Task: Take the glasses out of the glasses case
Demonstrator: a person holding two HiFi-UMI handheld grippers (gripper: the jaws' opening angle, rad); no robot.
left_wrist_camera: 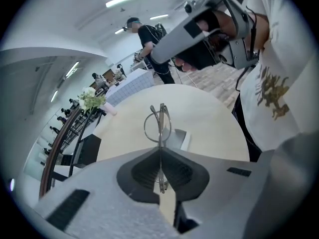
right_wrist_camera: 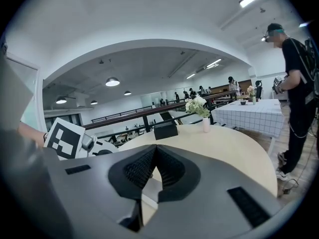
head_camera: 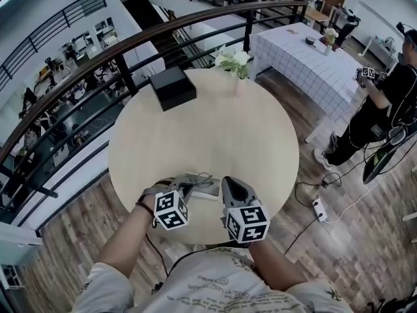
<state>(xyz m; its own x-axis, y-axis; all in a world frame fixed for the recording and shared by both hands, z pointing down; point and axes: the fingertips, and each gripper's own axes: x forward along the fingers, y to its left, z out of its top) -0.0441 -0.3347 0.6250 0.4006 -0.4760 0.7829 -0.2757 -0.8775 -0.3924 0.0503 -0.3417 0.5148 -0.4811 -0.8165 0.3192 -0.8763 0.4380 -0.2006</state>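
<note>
Thin metal-framed glasses (left_wrist_camera: 158, 125) stand on edge, clamped between the jaws of my left gripper (left_wrist_camera: 160, 153), which is shut on them just above the round table. The pale grey glasses case (left_wrist_camera: 180, 138) lies on the table just behind them. In the head view both grippers hover at the table's near edge, with the left gripper (head_camera: 187, 188) over the case (head_camera: 203, 192) and the right gripper (head_camera: 228, 182) close beside it on the right. My right gripper (right_wrist_camera: 156, 151) is shut, its pads meeting with nothing visible between them.
A black box (head_camera: 172, 87) sits at the far left of the beige table (head_camera: 260, 129), and a small vase of white flowers (head_camera: 236, 64) stands at its far edge. A railing (head_camera: 98, 64) curves behind. A person (head_camera: 381, 109) stands at right near a checked-cloth table (head_camera: 306, 57).
</note>
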